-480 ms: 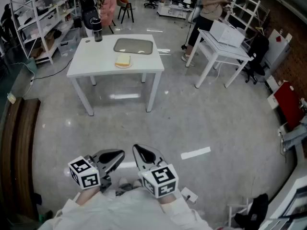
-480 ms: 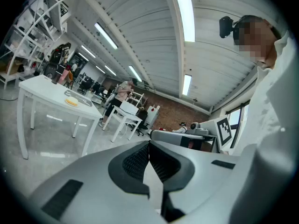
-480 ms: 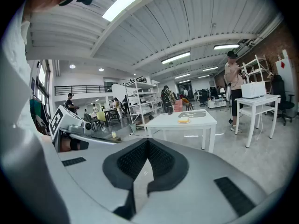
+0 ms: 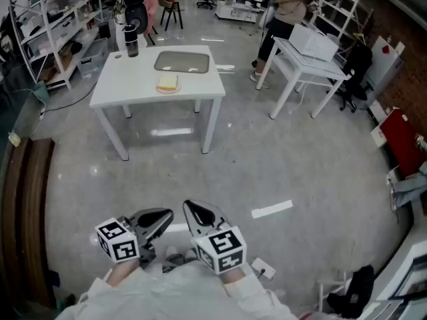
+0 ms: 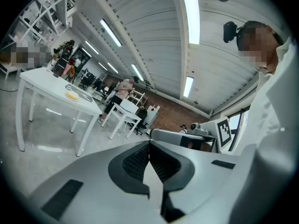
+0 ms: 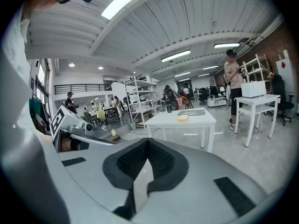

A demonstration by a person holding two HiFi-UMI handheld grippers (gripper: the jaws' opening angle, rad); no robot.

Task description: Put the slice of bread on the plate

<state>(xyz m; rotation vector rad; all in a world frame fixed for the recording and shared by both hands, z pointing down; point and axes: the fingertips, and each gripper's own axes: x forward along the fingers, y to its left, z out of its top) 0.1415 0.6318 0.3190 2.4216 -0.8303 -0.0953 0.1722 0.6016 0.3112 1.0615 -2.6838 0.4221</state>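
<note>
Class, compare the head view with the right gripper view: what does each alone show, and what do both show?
Head view only: floor tape and the cube on the right tool. Right gripper view only: ceiling lights, and that tool's jaws shut on nothing. Both: the white table with bread, and a standing person.

The head view has drifted a little, so that the white table and all on it, the slice of bread, the grey tray and the dark bottle, now sit slightly higher and further left in frame, and the standing person beyond has shifted the same way.
</note>
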